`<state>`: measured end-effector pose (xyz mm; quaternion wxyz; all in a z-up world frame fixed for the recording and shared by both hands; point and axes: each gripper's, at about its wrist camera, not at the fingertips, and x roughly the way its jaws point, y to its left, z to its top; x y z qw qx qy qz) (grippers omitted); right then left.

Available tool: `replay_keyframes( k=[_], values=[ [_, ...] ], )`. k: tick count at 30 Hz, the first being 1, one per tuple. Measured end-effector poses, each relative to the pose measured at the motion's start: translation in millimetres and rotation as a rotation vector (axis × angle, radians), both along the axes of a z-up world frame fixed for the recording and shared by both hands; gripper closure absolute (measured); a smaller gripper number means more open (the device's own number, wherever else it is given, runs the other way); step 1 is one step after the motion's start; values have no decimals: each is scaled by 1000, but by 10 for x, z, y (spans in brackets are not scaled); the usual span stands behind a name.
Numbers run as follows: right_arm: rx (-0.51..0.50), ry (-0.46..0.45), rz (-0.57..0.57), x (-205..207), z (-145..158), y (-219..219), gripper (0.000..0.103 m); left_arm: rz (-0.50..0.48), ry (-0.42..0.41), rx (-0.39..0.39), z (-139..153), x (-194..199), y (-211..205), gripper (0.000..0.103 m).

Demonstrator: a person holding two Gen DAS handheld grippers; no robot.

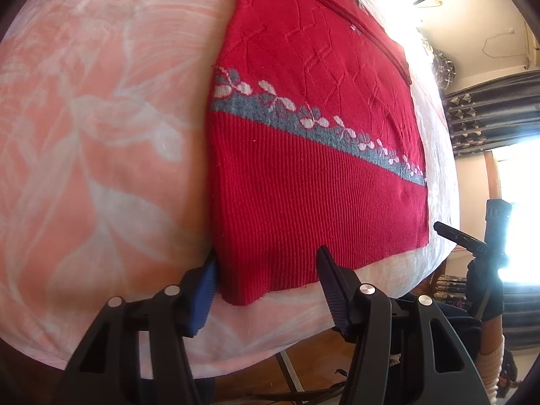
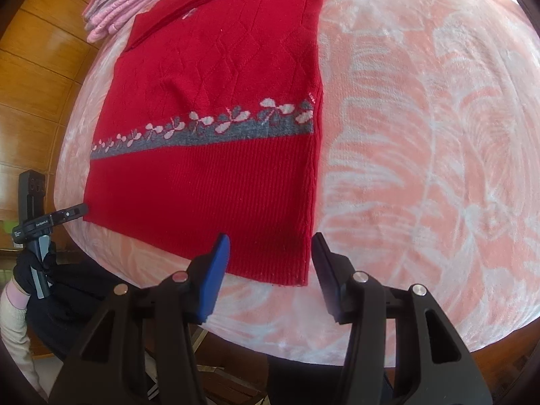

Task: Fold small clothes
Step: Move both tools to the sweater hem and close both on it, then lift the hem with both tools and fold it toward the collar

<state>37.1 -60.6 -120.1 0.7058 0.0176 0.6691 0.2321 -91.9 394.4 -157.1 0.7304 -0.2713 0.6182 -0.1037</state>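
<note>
Pink floral blanket [image 1: 101,135] covers surface; red sweater [image 1: 314,168] lies flat on it. Left gripper [image 1: 266,266] and right gripper [image 2: 270,253] both spread open straddling hem corners at 6 o'clock. Next, probably: pinch hem, fold upward.

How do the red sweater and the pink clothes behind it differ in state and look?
The red sweater lies spread flat near the front edge of the blanket; the pink clothes sit stacked in folds at the far edge. The red sweater carries a grey flowered band; the pink clothes show grey trim only. Both are knits resting on the blanket.
</note>
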Motion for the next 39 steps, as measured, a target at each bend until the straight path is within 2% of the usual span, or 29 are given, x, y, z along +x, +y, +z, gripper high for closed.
replay_keyframes(
  k=[6,12,14,15,16,17,19,21,25,32,35,39],
  values=[
    [-58,57,14,-46,-211,-22,53,-4,-17,-5,-13,31,-17,43],
    [-48,65,5,-50,-298,-40,52,-6,-34,-6,-11,54,-39,44],
    [-38,60,5,-48,-302,-41,65,1,-37,-6,-9,59,-34,50],
    [-38,55,3,-43,-301,-42,70,3,-36,-6,-14,61,-23,58],
    [-16,64,-5,-37,-299,-52,85,7,-34,-8,-19,69,-15,66],
    [22,83,-17,-32,-296,-67,97,11,-33,-9,-20,74,-10,69],
    [40,86,-19,-21,-264,-44,97,13,-34,-21,-14,80,-6,82],
    [42,74,-6,-30,-223,-19,97,10,-44,-34,11,81,-23,87],
    [98,71,-27,-17,-116,-22,97,23,-76,-80,122,105,-32,89],
    [277,12,-127,147,304,-163,97,115,-188,-182,490,250,128,90],
    [327,-13,-168,257,458,-209,97,154,-226,-190,623,368,206,90],
    [350,-36,-212,450,580,-208,97,188,-275,-151,757,574,303,92]
  ],
)
